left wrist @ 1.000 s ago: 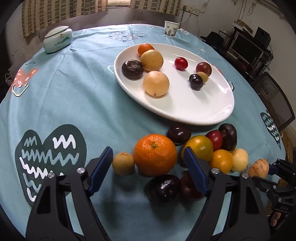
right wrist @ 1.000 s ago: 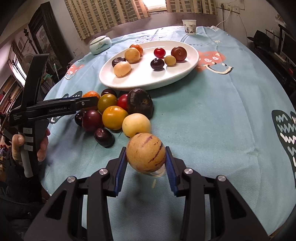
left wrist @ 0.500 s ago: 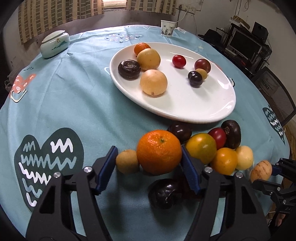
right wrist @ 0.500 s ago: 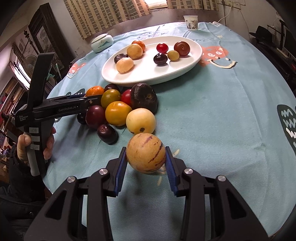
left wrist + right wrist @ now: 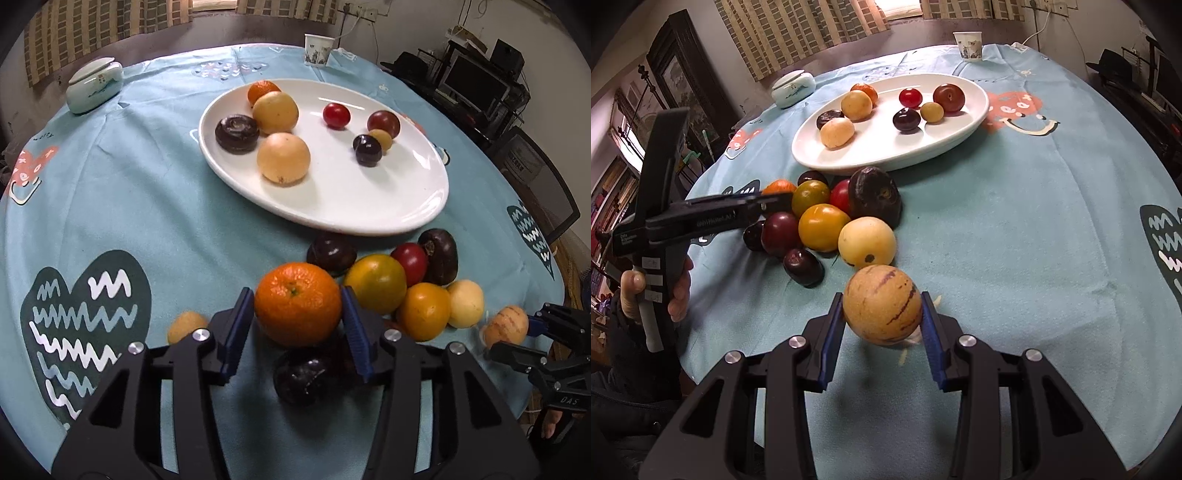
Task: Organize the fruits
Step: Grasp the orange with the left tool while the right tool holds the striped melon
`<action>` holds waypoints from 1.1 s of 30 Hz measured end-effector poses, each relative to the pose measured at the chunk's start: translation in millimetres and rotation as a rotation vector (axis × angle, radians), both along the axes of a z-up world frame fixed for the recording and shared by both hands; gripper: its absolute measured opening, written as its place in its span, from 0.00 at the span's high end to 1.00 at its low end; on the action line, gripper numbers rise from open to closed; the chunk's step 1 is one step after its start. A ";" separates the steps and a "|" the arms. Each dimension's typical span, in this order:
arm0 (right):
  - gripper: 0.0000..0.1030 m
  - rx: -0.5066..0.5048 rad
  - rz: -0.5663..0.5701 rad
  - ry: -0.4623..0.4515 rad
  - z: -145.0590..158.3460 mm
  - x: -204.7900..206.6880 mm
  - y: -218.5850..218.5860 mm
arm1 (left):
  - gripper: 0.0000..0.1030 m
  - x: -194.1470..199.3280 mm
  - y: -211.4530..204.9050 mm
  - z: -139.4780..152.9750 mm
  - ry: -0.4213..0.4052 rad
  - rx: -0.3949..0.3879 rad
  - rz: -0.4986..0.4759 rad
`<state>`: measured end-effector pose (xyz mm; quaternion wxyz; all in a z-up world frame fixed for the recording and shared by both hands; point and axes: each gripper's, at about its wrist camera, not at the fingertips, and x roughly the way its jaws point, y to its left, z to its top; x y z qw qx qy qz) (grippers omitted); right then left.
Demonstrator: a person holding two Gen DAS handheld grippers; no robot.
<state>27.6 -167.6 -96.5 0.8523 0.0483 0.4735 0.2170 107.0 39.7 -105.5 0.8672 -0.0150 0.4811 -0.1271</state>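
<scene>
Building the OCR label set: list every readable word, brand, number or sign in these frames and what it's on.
"DAS": white letters on the right gripper's body, left wrist view.
Partial "...ear", with a smile drawn beneath: red patch on the tablecloth.
"GenRobot.AI"-like print on the left gripper's arm: blurred, uncertain.
Small white lines on its handle block: too small.
Red patch print, paper cup pattern: unreadable.
</scene>
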 end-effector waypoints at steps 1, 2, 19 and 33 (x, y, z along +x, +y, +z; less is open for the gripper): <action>0.60 0.002 -0.003 0.000 0.3 0.8 -1.0 | 0.54 -1.6 0.7 -0.3 -0.004 -0.004 0.006; 0.60 0.004 -0.006 0.001 0.0 1.5 -2.1 | 0.55 -2.3 0.9 -0.3 -0.005 -0.005 0.011; 0.62 -0.024 -0.009 -0.006 -10.7 17.5 4.6 | 0.56 -29.7 2.4 34.2 -0.088 0.011 0.033; 0.62 0.006 0.005 -0.061 18.0 15.7 6.3 | 0.55 -37.8 7.8 57.8 -0.120 -0.026 0.048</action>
